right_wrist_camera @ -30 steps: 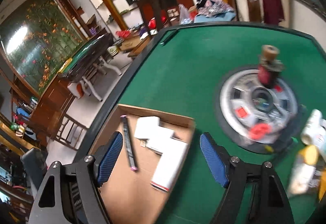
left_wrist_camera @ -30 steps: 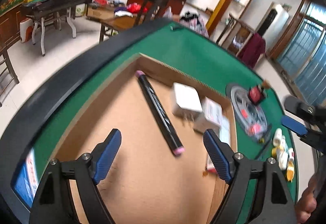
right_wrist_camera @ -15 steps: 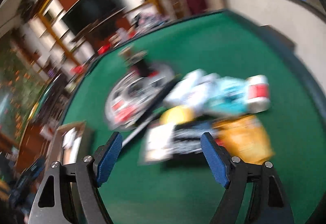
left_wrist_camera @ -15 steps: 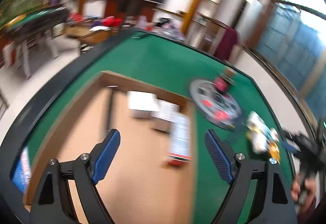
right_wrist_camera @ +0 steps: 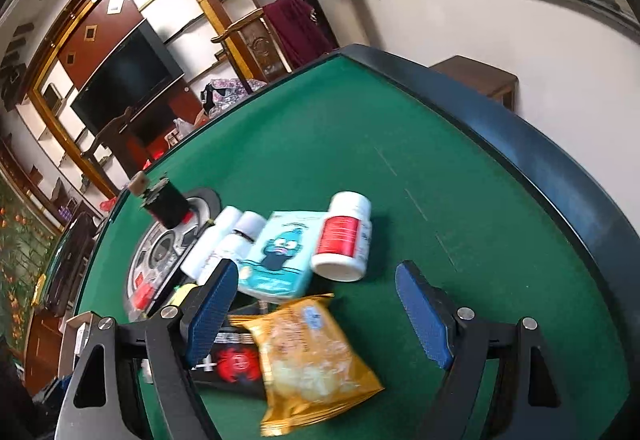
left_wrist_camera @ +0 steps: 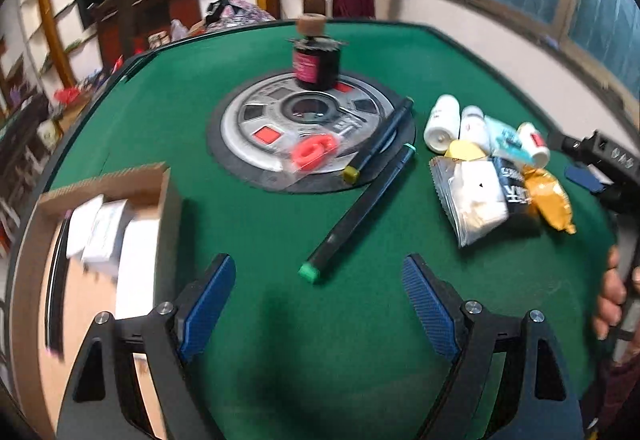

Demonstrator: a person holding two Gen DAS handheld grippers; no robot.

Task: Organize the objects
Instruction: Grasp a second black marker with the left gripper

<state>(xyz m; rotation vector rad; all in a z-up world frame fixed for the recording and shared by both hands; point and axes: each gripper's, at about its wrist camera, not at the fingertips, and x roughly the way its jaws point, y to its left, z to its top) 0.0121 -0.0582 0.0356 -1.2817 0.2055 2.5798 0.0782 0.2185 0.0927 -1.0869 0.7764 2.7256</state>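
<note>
Left wrist view: we find our left gripper [left_wrist_camera: 318, 306] with jaws open and empty above the green surface [left_wrist_camera: 256, 224], a green-capped marker [left_wrist_camera: 357, 198] just ahead and a cardboard box [left_wrist_camera: 100, 224] alongside. Right wrist view alone shows a cartoon packet [right_wrist_camera: 280, 254]; right gripper [right_wrist_camera: 316, 310] jaws open over a yellow snack bag [right_wrist_camera: 308, 360]. Labels unreadable.

Bright window daylight, mild motion blur, curved dark fisheye edges.

Three white bottles [left_wrist_camera: 442, 124], two markers [left_wrist_camera: 356, 212], three snack packets [left_wrist_camera: 476, 200], one ink jar [left_wrist_camera: 316, 64].
</note>
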